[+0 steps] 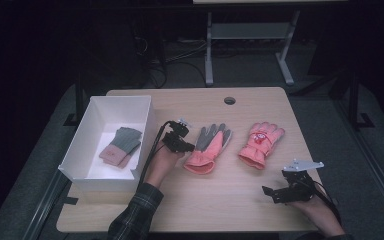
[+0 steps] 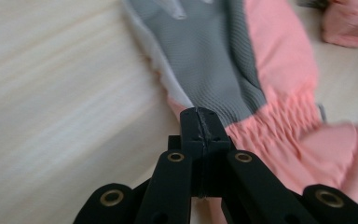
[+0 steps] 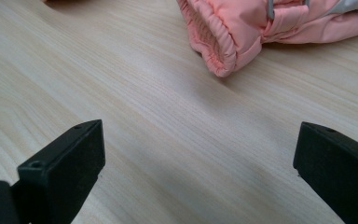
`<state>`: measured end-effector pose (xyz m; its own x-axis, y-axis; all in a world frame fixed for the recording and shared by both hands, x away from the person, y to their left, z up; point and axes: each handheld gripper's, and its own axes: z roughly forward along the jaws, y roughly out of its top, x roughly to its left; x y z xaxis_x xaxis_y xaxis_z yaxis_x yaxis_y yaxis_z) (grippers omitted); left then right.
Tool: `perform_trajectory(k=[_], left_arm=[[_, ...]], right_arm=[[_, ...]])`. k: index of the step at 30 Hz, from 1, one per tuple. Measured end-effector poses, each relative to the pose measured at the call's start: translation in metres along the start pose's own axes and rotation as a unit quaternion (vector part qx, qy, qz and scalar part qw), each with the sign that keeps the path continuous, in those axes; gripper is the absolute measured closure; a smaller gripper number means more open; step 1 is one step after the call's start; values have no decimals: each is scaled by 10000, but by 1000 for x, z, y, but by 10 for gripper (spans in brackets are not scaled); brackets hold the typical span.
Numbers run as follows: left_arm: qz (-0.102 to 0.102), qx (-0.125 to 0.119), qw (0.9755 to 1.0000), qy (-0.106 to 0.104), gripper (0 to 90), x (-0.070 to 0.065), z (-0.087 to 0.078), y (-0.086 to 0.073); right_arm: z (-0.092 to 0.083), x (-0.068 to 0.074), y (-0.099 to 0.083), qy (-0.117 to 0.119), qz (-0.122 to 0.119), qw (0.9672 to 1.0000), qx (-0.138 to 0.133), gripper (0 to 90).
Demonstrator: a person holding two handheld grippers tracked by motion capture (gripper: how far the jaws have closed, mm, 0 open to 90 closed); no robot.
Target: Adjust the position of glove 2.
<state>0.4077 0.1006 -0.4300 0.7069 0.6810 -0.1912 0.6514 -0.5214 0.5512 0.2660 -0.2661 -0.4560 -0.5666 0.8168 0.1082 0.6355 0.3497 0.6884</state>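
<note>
A pink glove with a grey palm (image 1: 209,146) lies palm up in the middle of the wooden table (image 1: 220,205). My left gripper (image 1: 187,146) sits at this glove's left edge near the cuff. In the left gripper view the jaws are pressed together, and the left gripper (image 2: 199,122) tips rest right at the grey-palmed glove (image 2: 242,60), with no fabric visible between them. A second pink glove with a red print (image 1: 260,142) lies to the right. My right gripper (image 1: 272,192) rests open near the front right. In its own view the right gripper (image 3: 198,140) has bare table between its jaws and the printed glove's cuff (image 3: 219,37) ahead.
A white box (image 1: 80,150) stands at the left of the table and holds a grey and pink knitted pair (image 1: 122,145). A cable hole (image 1: 229,100) sits near the table's far edge. Table legs and cables stand on the floor behind.
</note>
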Motion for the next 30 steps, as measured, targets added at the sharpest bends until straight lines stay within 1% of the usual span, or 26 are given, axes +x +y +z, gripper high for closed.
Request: perform_trajectory(k=[2, 3, 5, 6, 7, 8, 9, 10, 11, 12, 14, 15, 17, 18, 19, 20, 21, 22, 23, 24, 25, 26, 27, 28, 29, 30], left_arm=[[34, -34, 9999, -137, 897, -7, 2, -2], [105, -42, 9997, -220, 897, -13, 4, -3], [155, -39, 9993, -341, 897, -22, 7, -4], [267, -9, 9988, -417, 897, -27, 8, -5], [408, 21, 9980, -486, 897, -35, 10, -5], [510, 20, 9976, -466, 897, -36, 9, -4], [510, 20, 9976, -466, 896, -36, 9, -4], [484, -87, 9978, -437, 896, -37, 7, -3], [596, -319, 9969, -402, 896, -34, 1, 2], [596, -319, 9969, -402, 896, -34, 1, 2], [614, -588, 9957, -354, 894, -26, -6, 13], [631, -639, 9953, -375, 876, -23, -5, 16], [667, -610, 9952, -380, 855, -20, -3, 20], [742, -581, 9949, -360, 834, -18, -1, 23], [782, -558, 9948, -350, 832, -12, 5, 28], [782, -558, 9948, -350, 832, -12, 5, 28], [722, -604, 9949, -351, 832, -11, 9, 30], [764, -579, 9948, -356, 834, -9, 11, 32], [737, -502, 9952, -396, 874, -7, 18, 34], [737, -502, 9952, -396, 886, -7, 18, 34], [859, -456, 9944, -418, 894, -6, 25, 36], [813, -425, 9947, -455, 894, -8, 28, 36], [863, -327, 9948, -440, 895, -9, 32, 36], [863, -327, 9948, -440, 896, -9, 32, 36], [918, -212, 9946, -433, 897, -13, 37, 35], [918, -212, 9946, -433, 897, -13, 37, 35]], right_arm=[[0, 0, 0, -1, -18, 10000, -2, 18], [1, 0, 0, 0, -15, 10000, 3, 18], [0, 0, 0, -1, 5, 10000, 15, 18], [0, 0, 0, 1, 5, 10000, 12, 18], [0, 0, 0, -5, 6, 10000, 13, 18], [0, 0, 0, -4, 12, 10000, 8, 18], [0, 0, 0, -4, 12, 10000, 8, 18], [0, 0, 0, -6, 11, 10000, 10, 18], [0, 0, 0, -3, 2, 10000, 5, 18], [0, 0, 0, -3, 2, 10000, 5, 18], [0, 0, 0, 13, 0, 10000, 12, 18], [1, 0, 0, 16, -17, 10000, 3, 18], [1, 0, 0, 18, 7, 10000, 15, 18], [0, 0, 0, 20, 10, 10000, 12, 18], [0, 0, 0, 15, -1, 10000, 9, 18], [0, 0, 0, 16, 15, 10000, 9, 18], [0, 0, 0, 16, 15, 10000, 9, 18], [1, -1, 0, 12, 25, 10000, 15, 18], [1, -1, -1, 13, 1, 10000, -1, 18], [1, -2, -1, 12, -7, 10000, -6, 18], [0, -2, -1, 14, 8, 10000, -6, 18], [0, -2, -1, 7, 8, 10000, 0, 18], [0, -2, -1, 6, 19, 10000, 7, 18], [0, -2, -1, 6, 19, 10000, 7, 18], [0, -2, -1, 6, 33, 10000, 16, 18], [0, -2, -1, 6, 33, 10000, 16, 18]])
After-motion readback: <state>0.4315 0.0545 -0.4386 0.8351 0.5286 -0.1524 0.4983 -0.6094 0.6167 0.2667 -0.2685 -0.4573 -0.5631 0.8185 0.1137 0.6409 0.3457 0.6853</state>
